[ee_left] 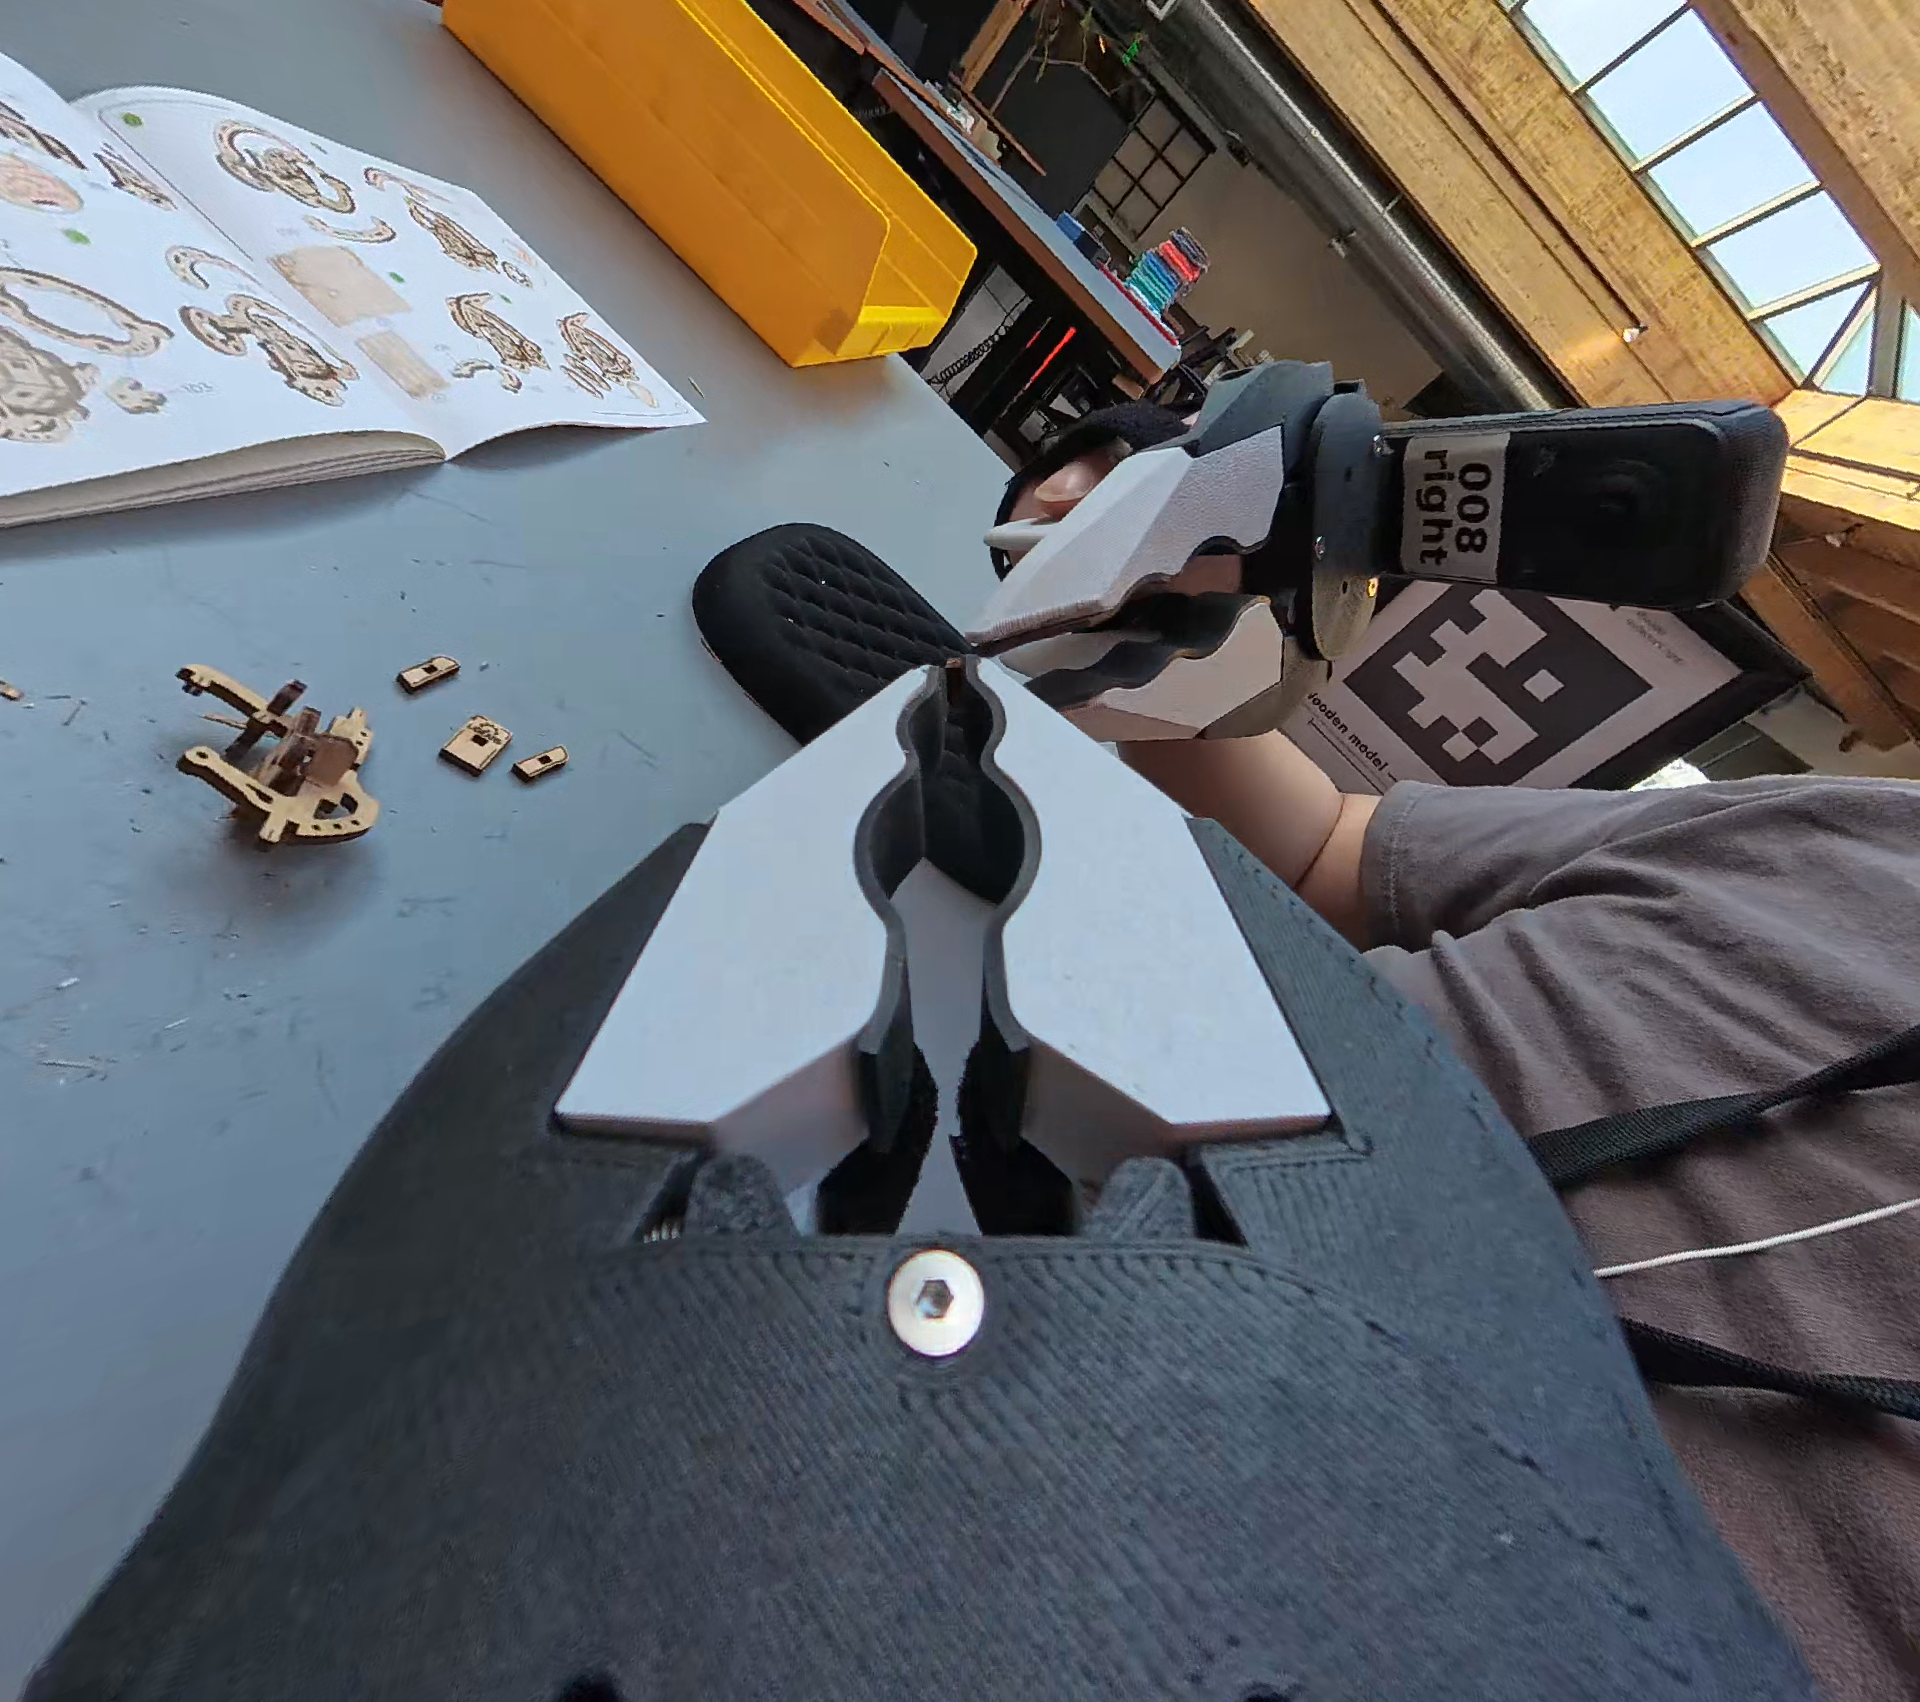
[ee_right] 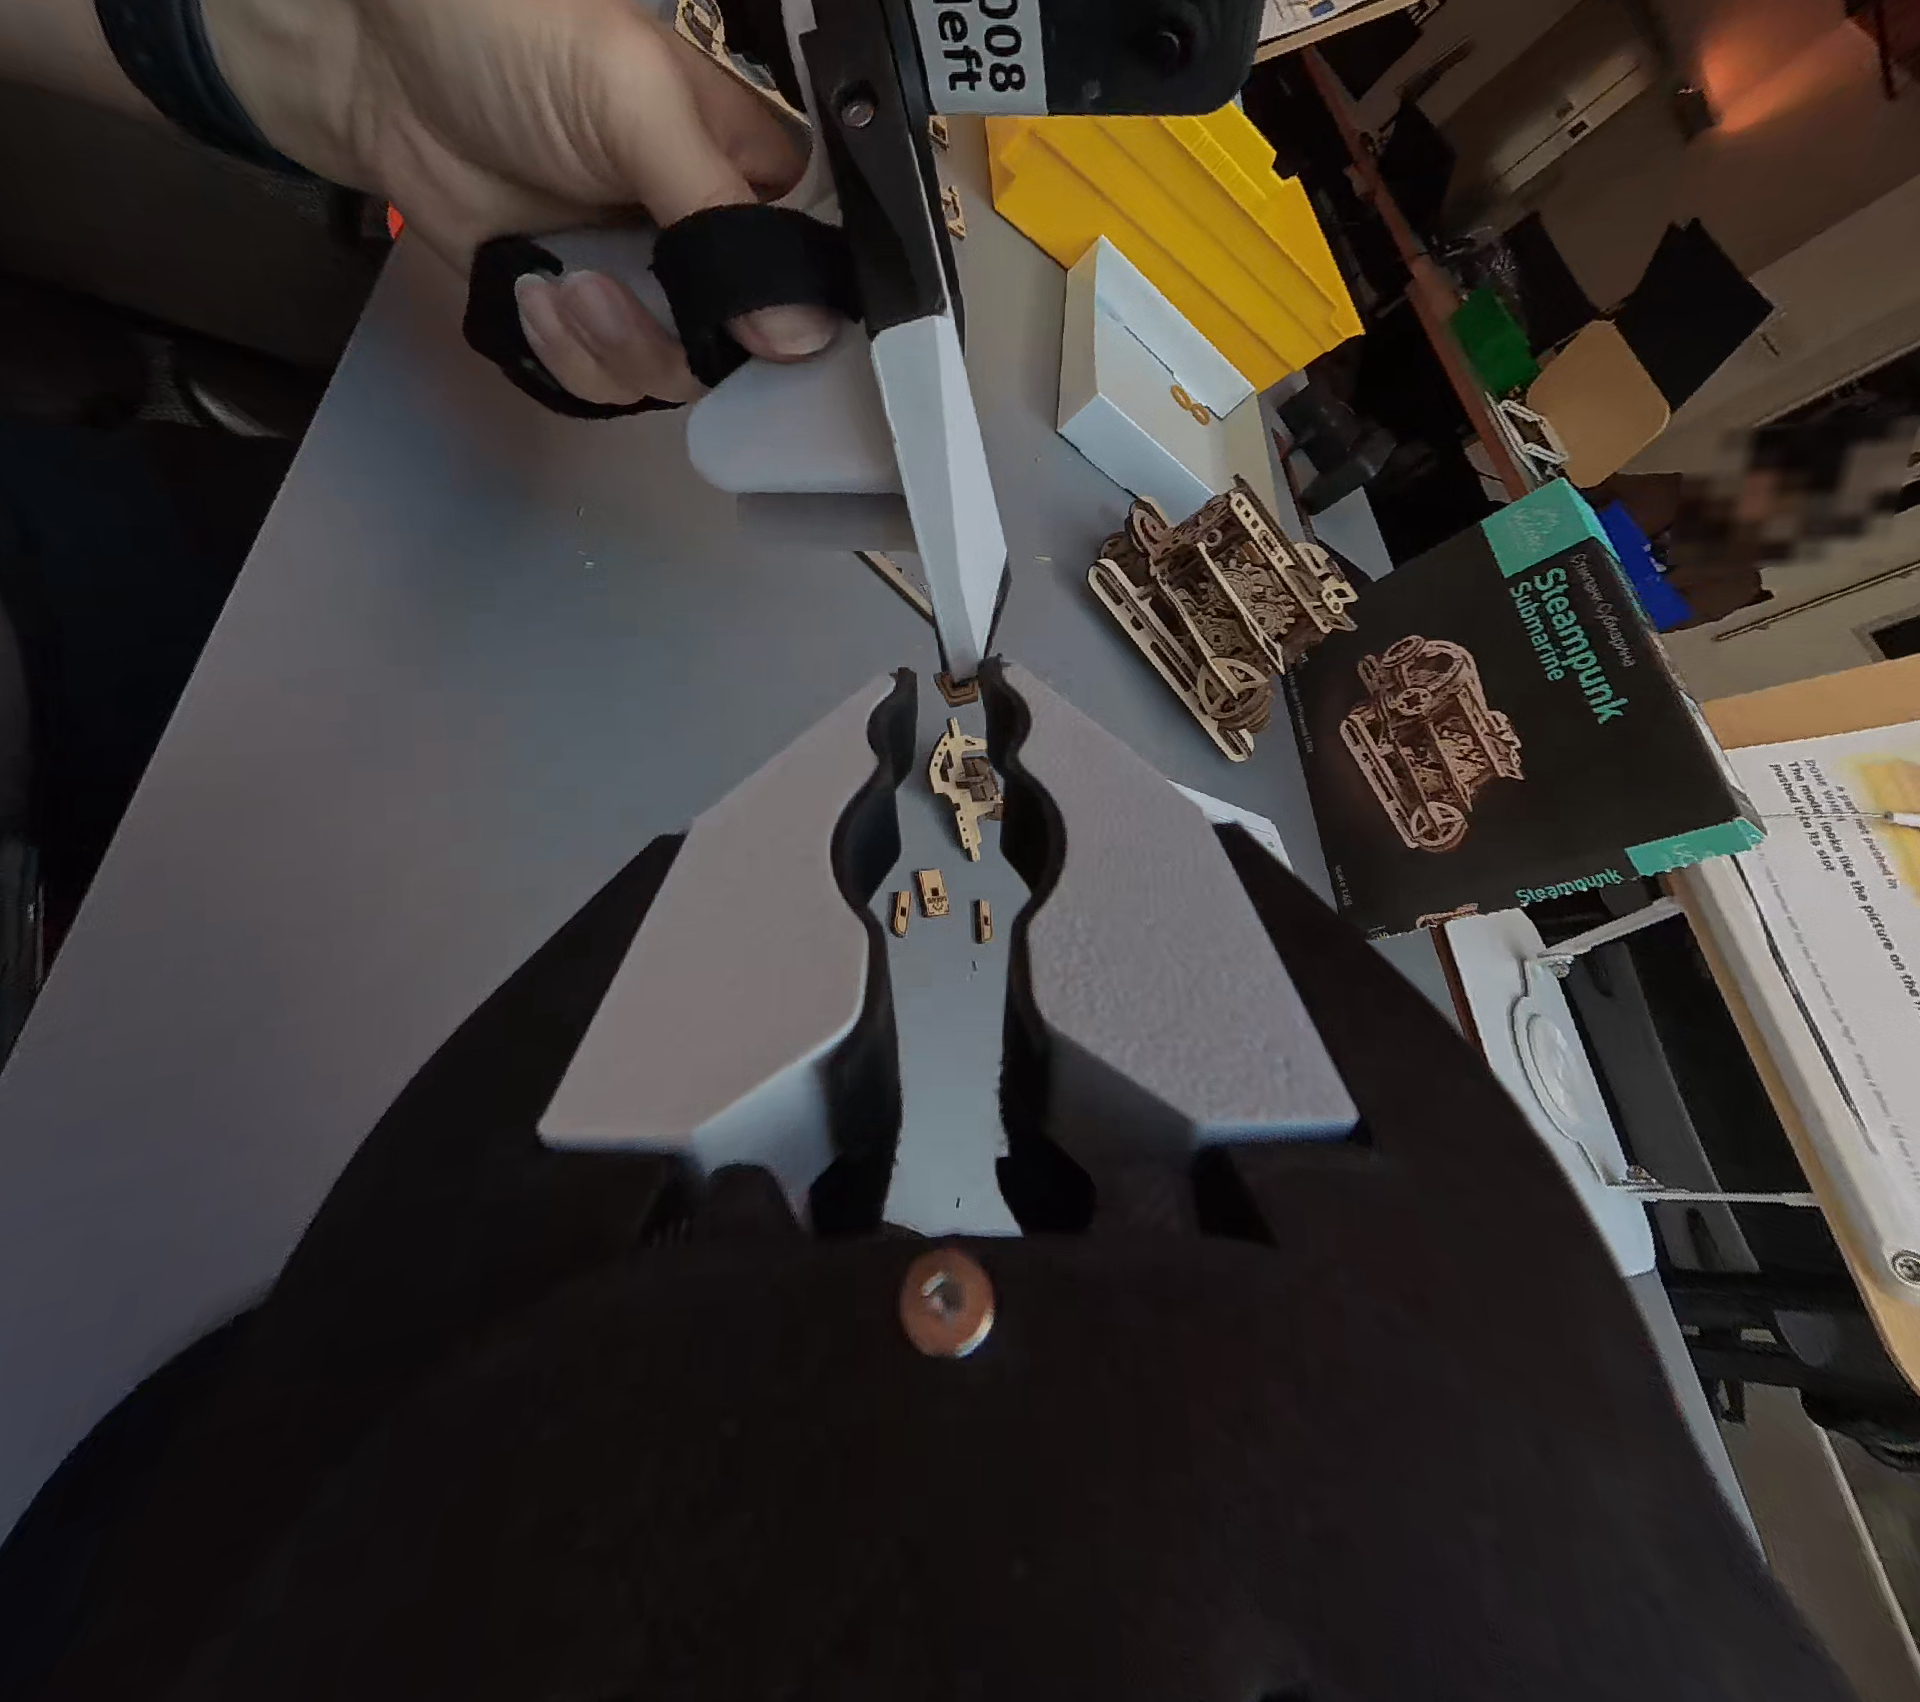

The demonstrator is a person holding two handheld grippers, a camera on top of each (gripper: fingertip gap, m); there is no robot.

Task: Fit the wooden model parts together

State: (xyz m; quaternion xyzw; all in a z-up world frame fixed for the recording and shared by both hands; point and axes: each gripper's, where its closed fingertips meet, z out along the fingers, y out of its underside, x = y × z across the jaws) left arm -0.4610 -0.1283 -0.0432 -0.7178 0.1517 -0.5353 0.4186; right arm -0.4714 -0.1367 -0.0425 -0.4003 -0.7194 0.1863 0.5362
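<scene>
My left gripper (ee_left: 952, 673) is shut on a tiny wooden piece (ee_left: 952, 665), held in the air above the grey table (ee_left: 520, 873). In the right wrist view the left gripper (ee_right: 961, 650) points down and the piece (ee_right: 954, 684) sits between my right gripper's fingertips. My right gripper (ee_right: 948, 678) is partly open around that piece, with a gap on the left side. It also shows in the left wrist view (ee_left: 1000, 644), tip to tip with the left. A part-built wooden assembly (ee_left: 281, 759) (ee_right: 966, 785) and three small loose pieces (ee_left: 475, 743) (ee_right: 933, 891) lie on the table.
An open instruction booklet (ee_left: 312, 281) and a yellow bin (ee_left: 675, 94) lie at the back. A finished wooden model (ee_right: 1216, 603), a dark kit box (ee_right: 1496, 717) and a white box (ee_right: 1132, 385) stand to the right. A black padded object (ee_left: 821, 613) lies at the table edge. My two grippers' fingertips are within a few centimetres of each other.
</scene>
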